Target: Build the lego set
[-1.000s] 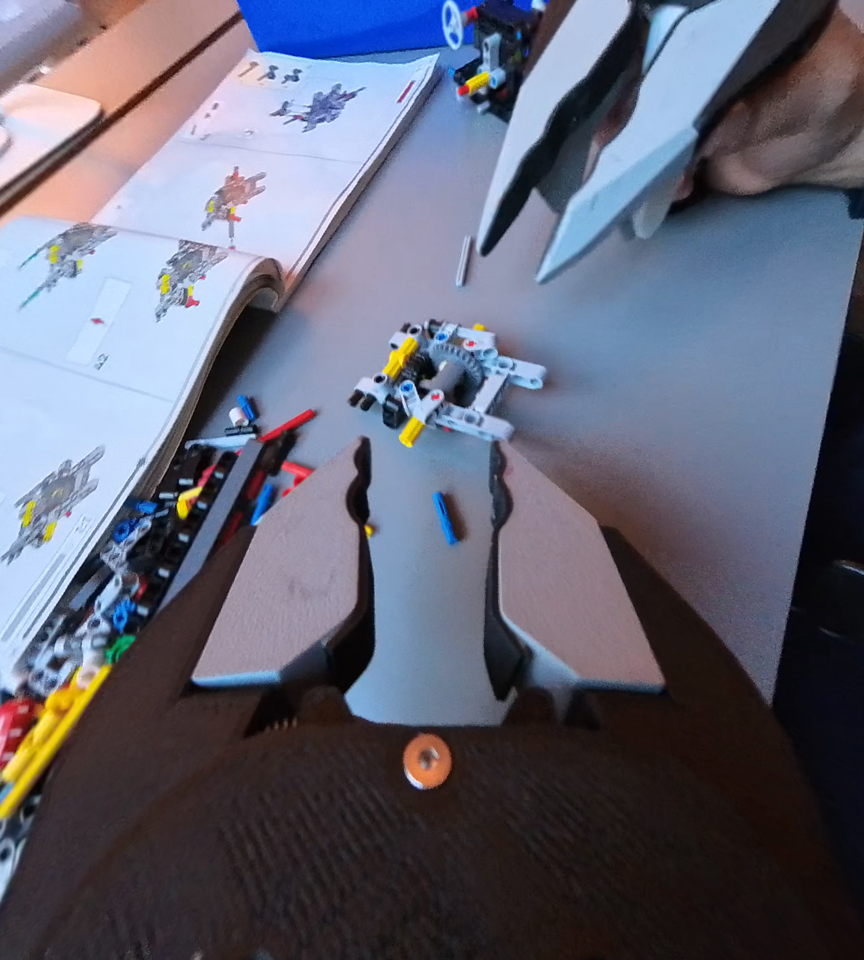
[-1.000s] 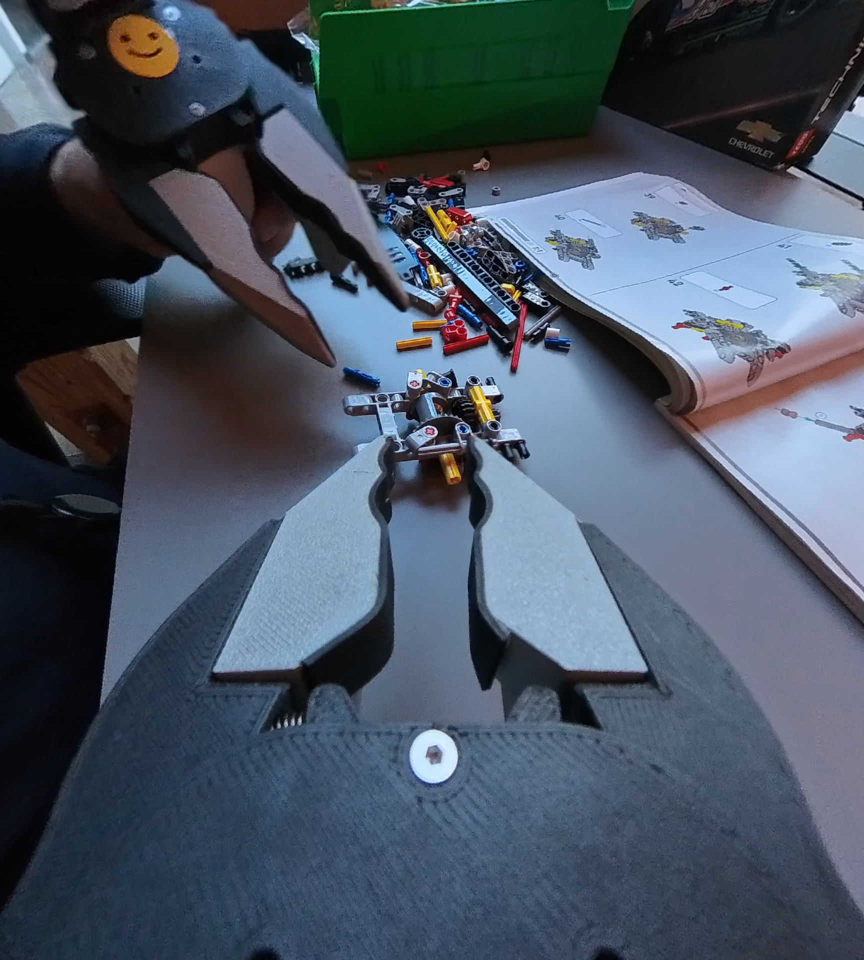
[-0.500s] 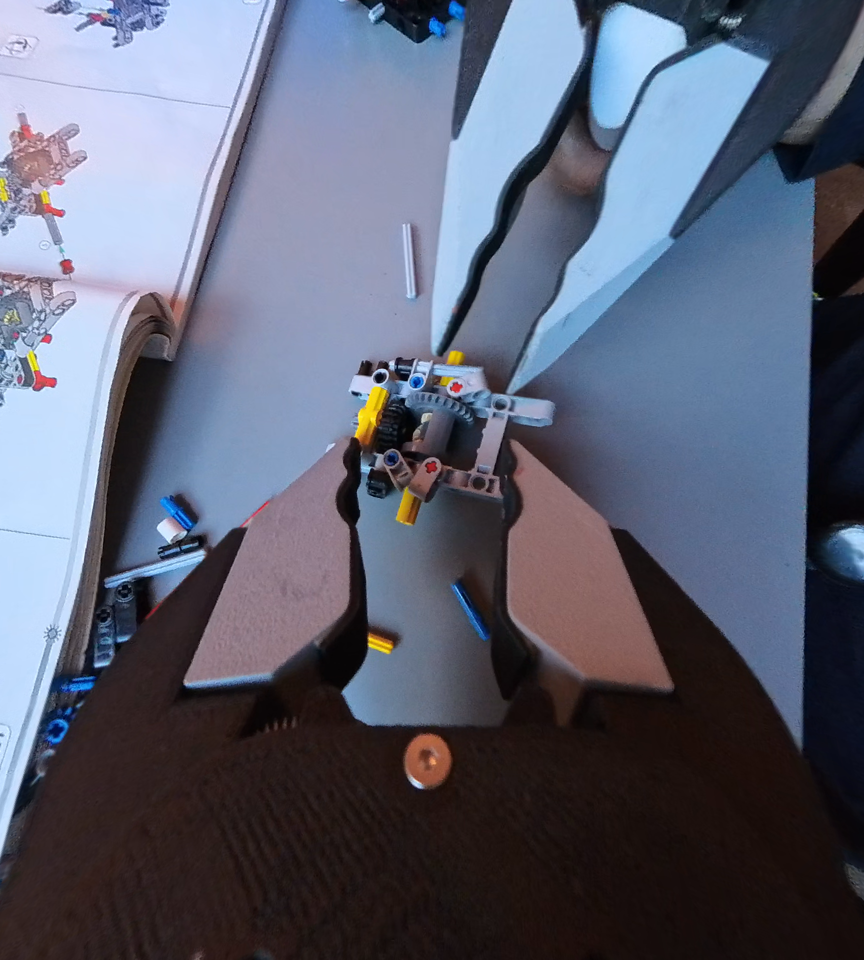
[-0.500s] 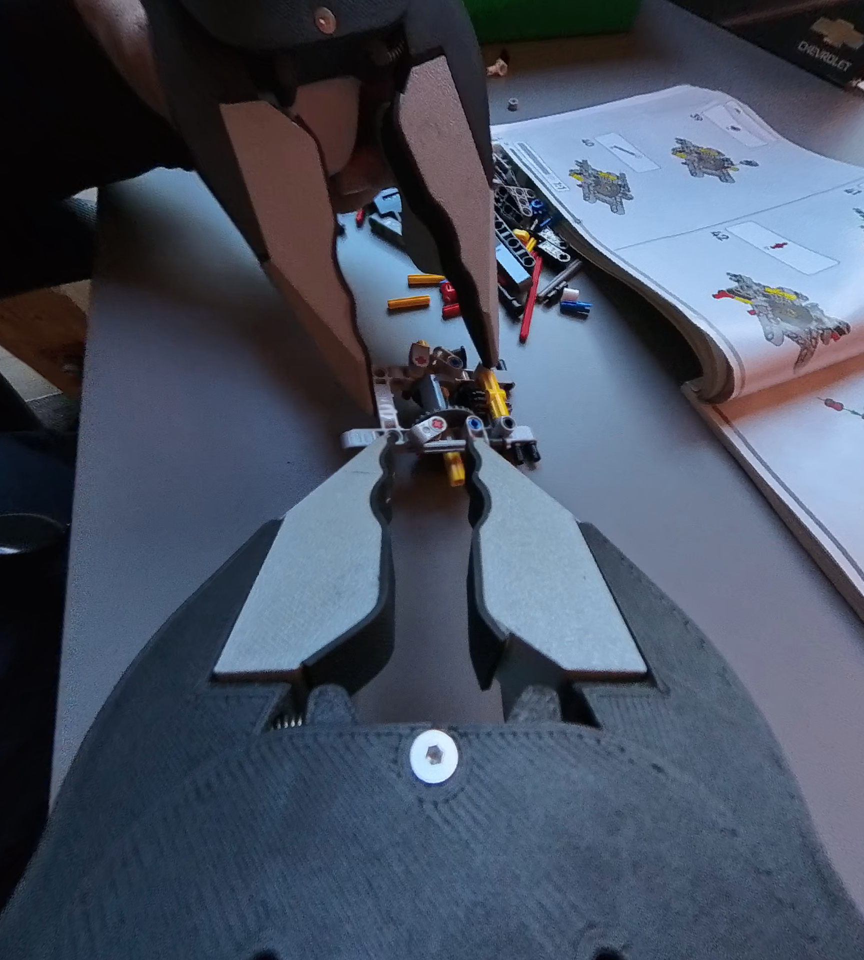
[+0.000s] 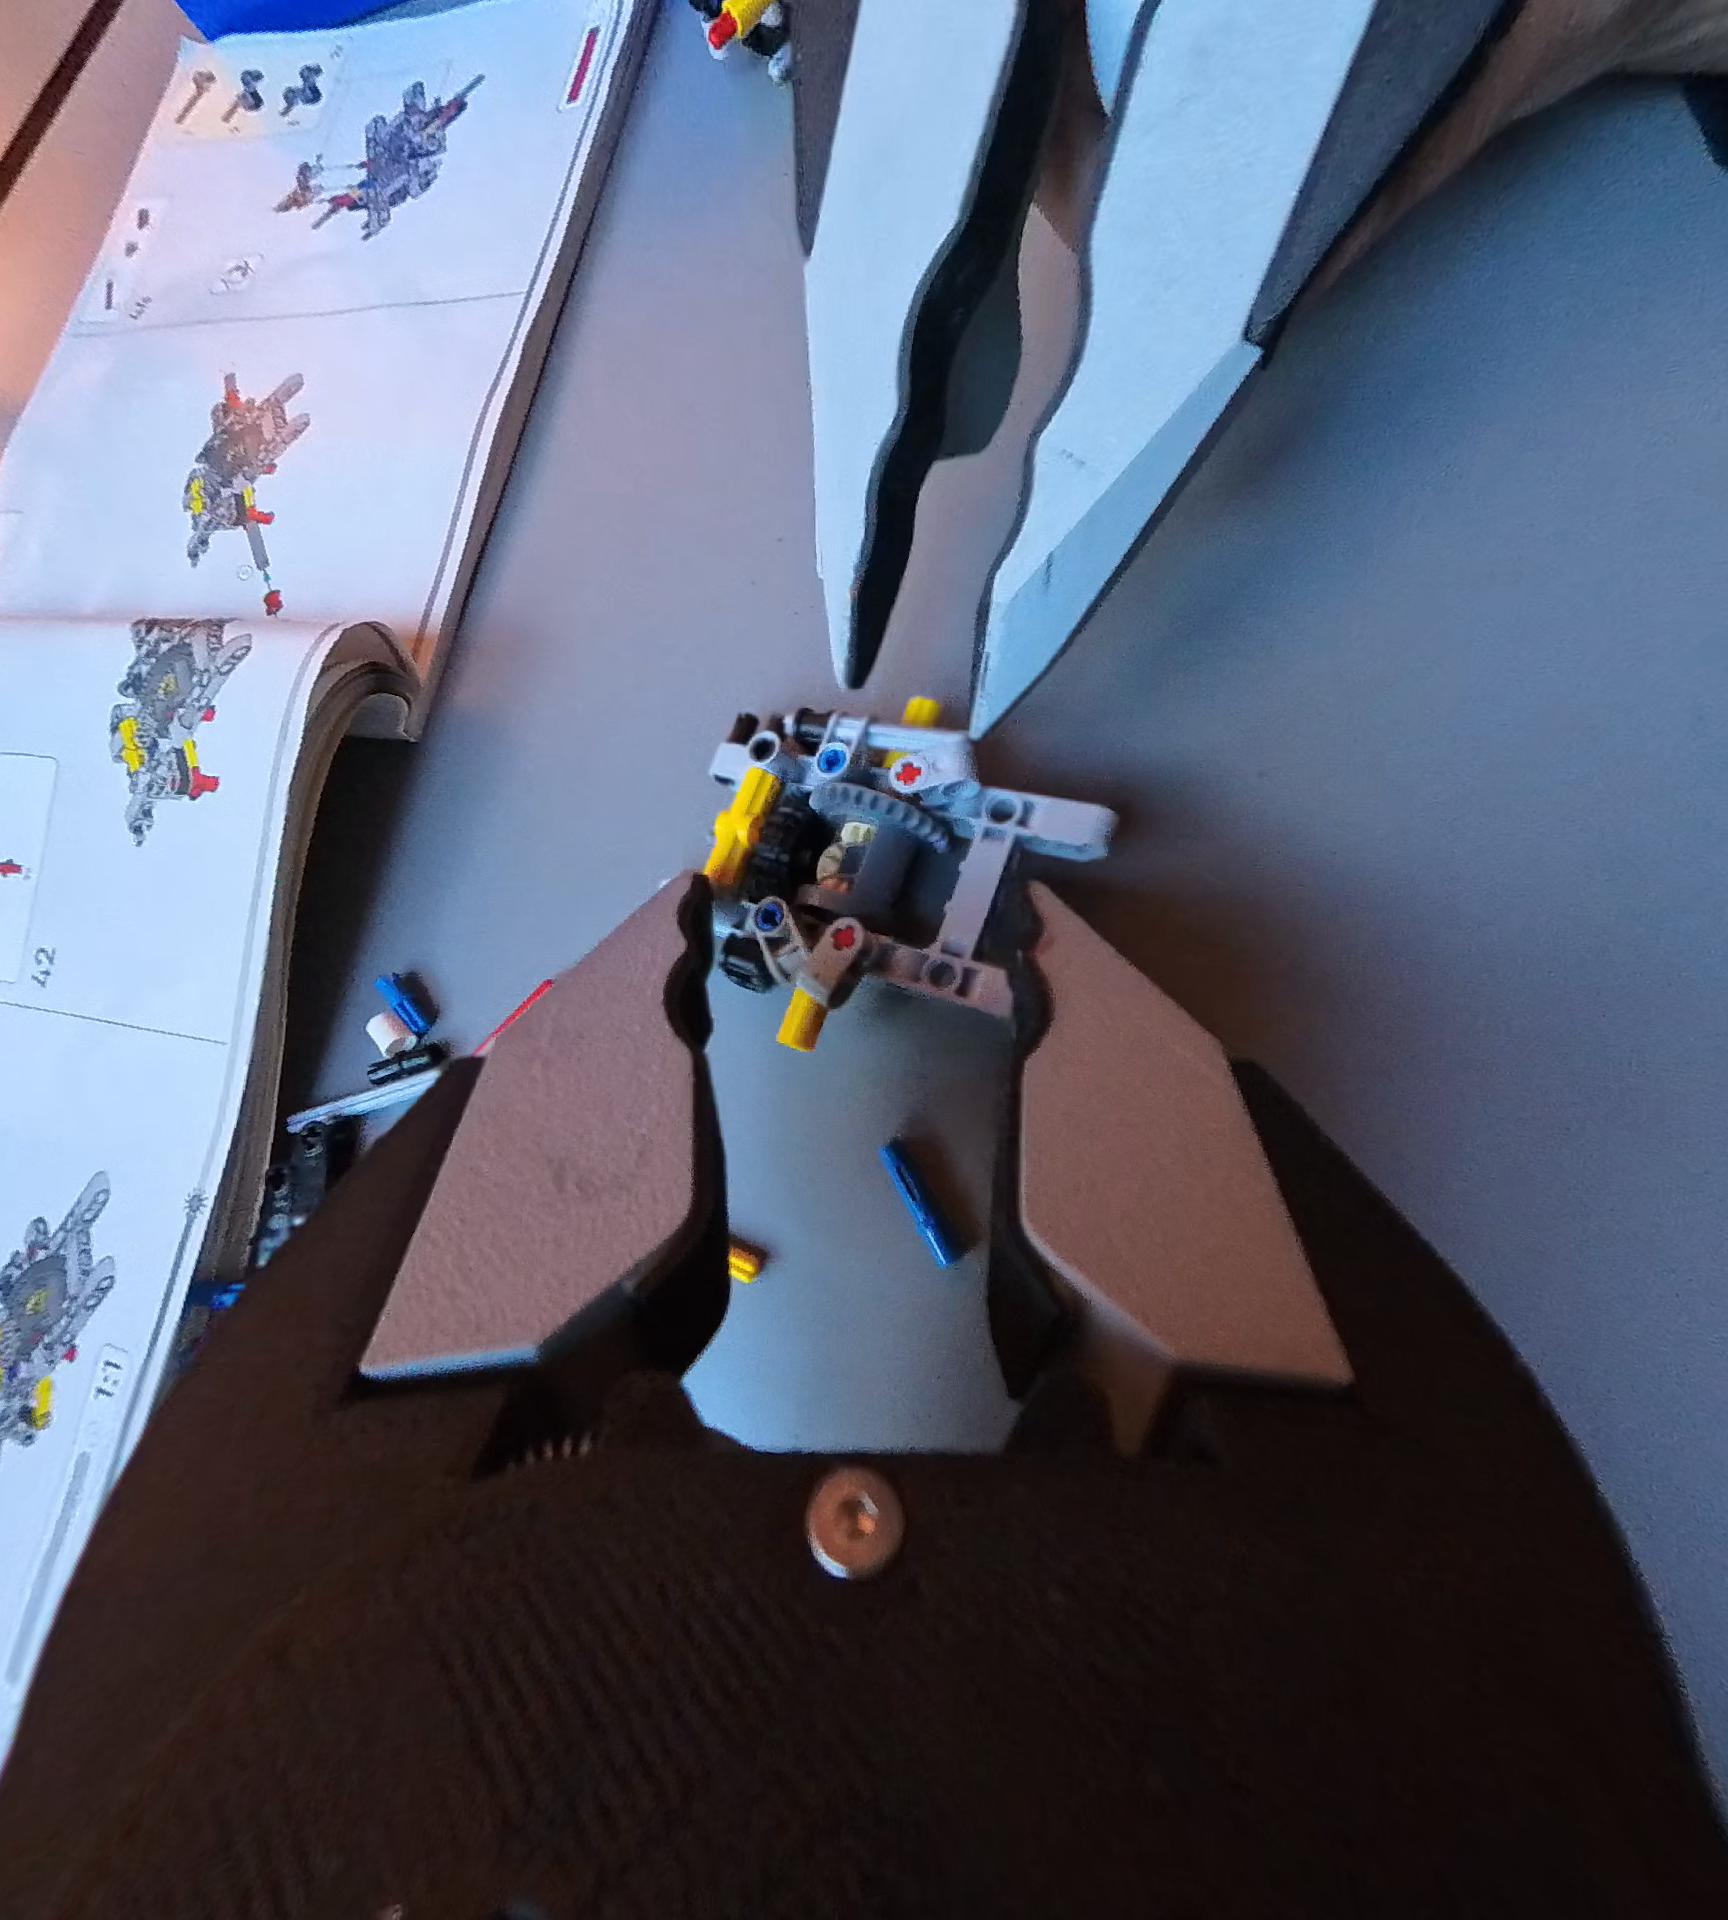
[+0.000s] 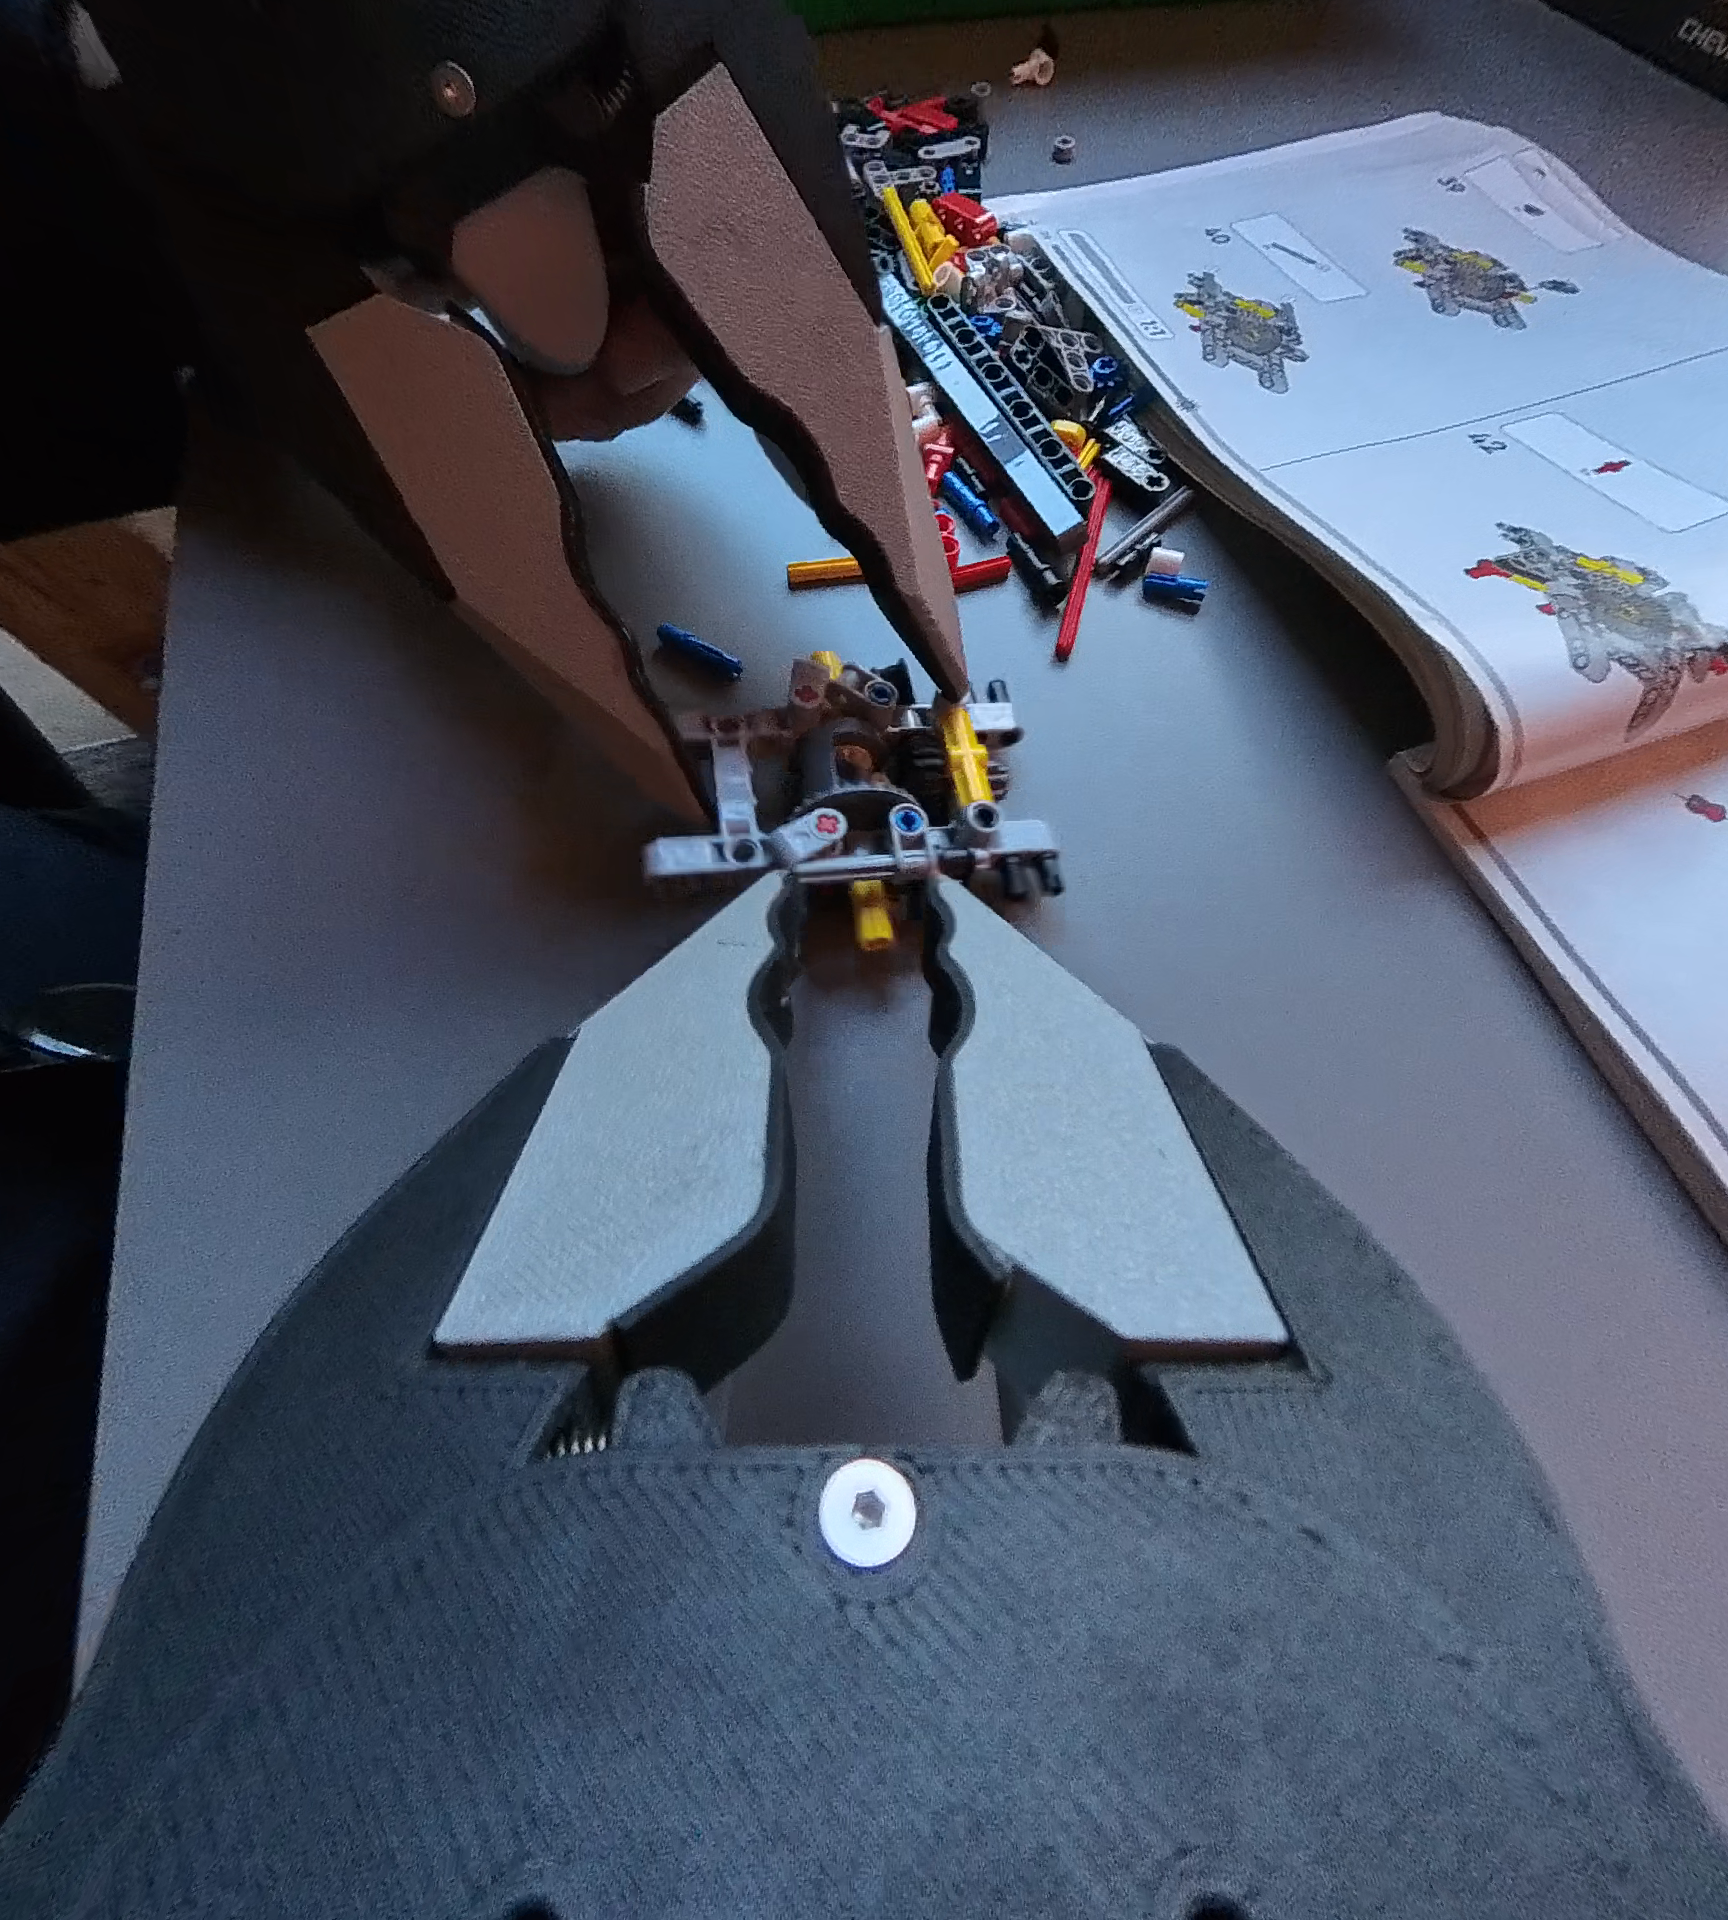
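Now both grippers meet at the small grey gear assembly (image 5: 875, 862): the left gripper (image 5: 860, 935) straddles it, fingers apart, and the right gripper (image 6: 860, 914) is narrowly parted around its yellow axle (image 6: 872, 914). Its long grey beam (image 6: 849, 847) lies nine-to-three in the right view. Around them, a grey table (image 6: 1255, 935), loose parts (image 6: 1005, 395) at one o'clock, an open booklet (image 6: 1462, 416) at two.
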The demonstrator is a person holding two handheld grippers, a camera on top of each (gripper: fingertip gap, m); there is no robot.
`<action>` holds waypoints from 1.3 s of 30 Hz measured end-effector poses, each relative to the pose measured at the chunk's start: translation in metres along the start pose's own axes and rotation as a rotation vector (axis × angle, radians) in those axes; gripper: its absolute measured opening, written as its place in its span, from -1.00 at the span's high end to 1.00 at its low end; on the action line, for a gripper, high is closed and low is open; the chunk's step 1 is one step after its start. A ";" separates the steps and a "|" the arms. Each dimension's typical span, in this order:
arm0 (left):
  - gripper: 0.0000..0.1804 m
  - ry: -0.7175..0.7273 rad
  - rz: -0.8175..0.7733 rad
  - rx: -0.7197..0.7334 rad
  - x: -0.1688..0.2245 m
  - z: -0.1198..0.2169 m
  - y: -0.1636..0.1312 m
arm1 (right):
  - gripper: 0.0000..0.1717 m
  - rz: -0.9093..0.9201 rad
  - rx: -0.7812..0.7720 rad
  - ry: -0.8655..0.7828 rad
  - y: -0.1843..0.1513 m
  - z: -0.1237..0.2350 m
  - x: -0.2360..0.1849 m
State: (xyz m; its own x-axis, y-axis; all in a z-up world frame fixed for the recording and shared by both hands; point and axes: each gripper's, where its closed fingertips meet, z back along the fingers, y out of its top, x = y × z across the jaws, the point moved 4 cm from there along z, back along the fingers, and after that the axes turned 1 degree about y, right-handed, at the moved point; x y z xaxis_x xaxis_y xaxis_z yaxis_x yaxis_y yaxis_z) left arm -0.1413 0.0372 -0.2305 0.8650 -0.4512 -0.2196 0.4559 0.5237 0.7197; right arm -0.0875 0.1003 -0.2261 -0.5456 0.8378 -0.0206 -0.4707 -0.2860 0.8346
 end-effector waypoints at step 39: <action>0.24 0.033 -0.048 0.024 0.015 -0.002 -0.001 | 0.65 -0.060 0.013 0.122 0.004 -0.004 0.000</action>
State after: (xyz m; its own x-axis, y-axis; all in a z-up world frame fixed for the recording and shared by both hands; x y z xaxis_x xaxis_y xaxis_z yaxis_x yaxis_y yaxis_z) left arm -0.1282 0.0314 -0.2362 0.8489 -0.4511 -0.2754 0.4921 0.4845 0.7233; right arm -0.0925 0.0969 -0.2248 -0.5973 0.7902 -0.1368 -0.4965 -0.2304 0.8369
